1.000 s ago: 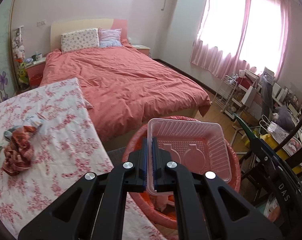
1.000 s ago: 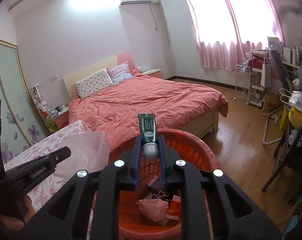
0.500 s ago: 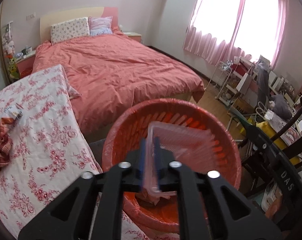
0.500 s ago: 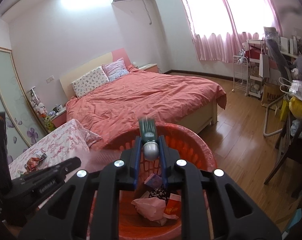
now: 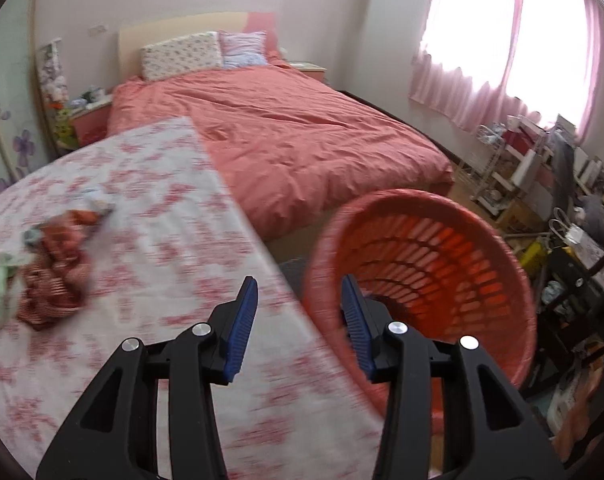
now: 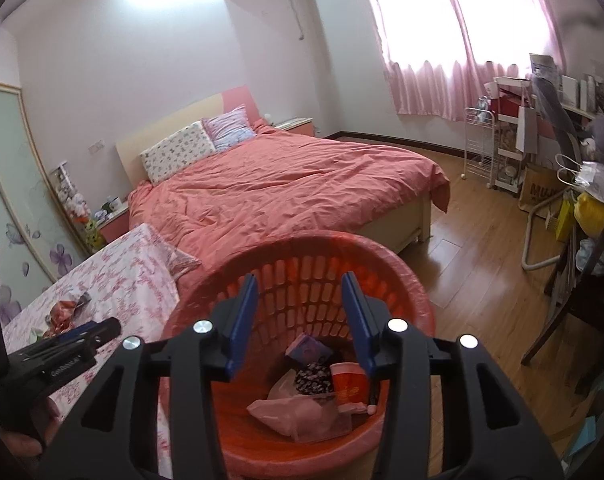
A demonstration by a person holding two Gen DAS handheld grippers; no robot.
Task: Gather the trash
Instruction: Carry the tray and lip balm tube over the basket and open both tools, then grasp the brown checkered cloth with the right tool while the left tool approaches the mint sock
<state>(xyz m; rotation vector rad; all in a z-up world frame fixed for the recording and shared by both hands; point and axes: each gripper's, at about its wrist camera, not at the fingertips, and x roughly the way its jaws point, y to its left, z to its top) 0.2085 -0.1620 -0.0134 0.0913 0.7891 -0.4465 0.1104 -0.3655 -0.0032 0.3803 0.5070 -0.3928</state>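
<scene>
A round red plastic basket (image 6: 402, 276) stands beside the table and holds several pieces of trash: a pink bag (image 6: 297, 414), a red cup (image 6: 348, 386), a dark wrapper (image 6: 314, 374). My right gripper (image 6: 299, 318) is open and empty right above the basket's mouth. My left gripper (image 5: 299, 322) is open and empty over the table's right edge, with the basket (image 5: 434, 252) to its right. A heap of crumpled wrappers and cloth (image 5: 55, 268) lies on the table at the left; it also shows in the right wrist view (image 6: 63, 312).
The table has a white cloth with red flowers (image 5: 153, 208). A bed with a salmon cover (image 5: 293, 128) stands behind it. Chairs, a wire rack (image 6: 480, 144) and cluttered shelves line the right side. The left gripper (image 6: 61, 354) shows at the right wrist view's lower left.
Both grippers opened. The clear plastic tray left my left gripper and the green tube left my right gripper. My left gripper swung left toward the table.
</scene>
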